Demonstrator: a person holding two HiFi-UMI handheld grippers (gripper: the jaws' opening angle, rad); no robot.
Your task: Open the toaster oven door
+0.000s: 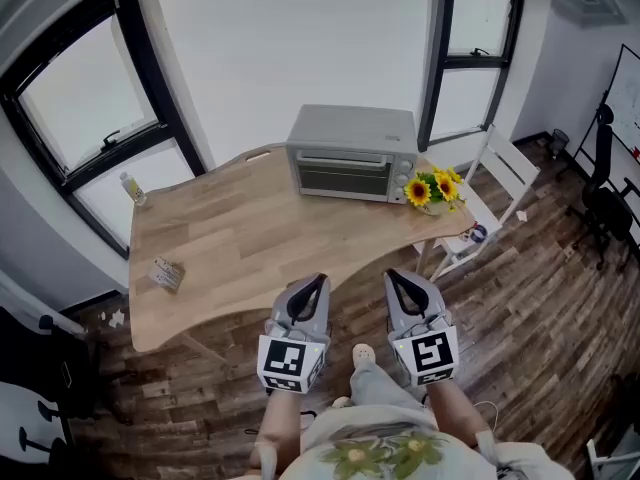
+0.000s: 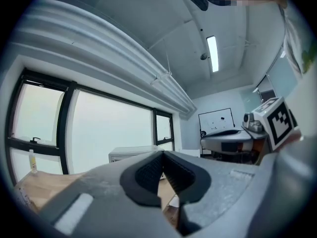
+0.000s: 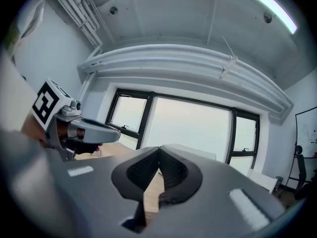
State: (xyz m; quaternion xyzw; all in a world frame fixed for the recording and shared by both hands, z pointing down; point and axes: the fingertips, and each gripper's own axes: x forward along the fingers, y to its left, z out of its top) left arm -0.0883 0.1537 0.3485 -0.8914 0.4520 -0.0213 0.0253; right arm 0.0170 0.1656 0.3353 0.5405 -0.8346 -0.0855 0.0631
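Note:
A silver toaster oven point(image 1: 352, 154) stands at the far side of the wooden table point(image 1: 240, 243), its glass door shut and the handle running along the door's top. My left gripper point(image 1: 314, 285) and right gripper point(image 1: 398, 279) hang side by side near the table's front edge, well short of the oven. Both are shut with nothing between the pads. In the left gripper view the closed jaws point up and the oven point(image 2: 130, 154) shows just behind the left gripper point(image 2: 162, 155). The right gripper point(image 3: 159, 151) is likewise tilted toward the window, with the oven point(image 3: 190, 153) behind it.
Sunflowers point(image 1: 434, 189) lie right of the oven at the table's corner. A small bottle point(image 1: 133, 189) stands at the far left edge and a small packet point(image 1: 166, 273) lies near the left front. A white chair point(image 1: 490, 208) is right of the table; dark office chairs point(image 1: 605, 193) stand further right.

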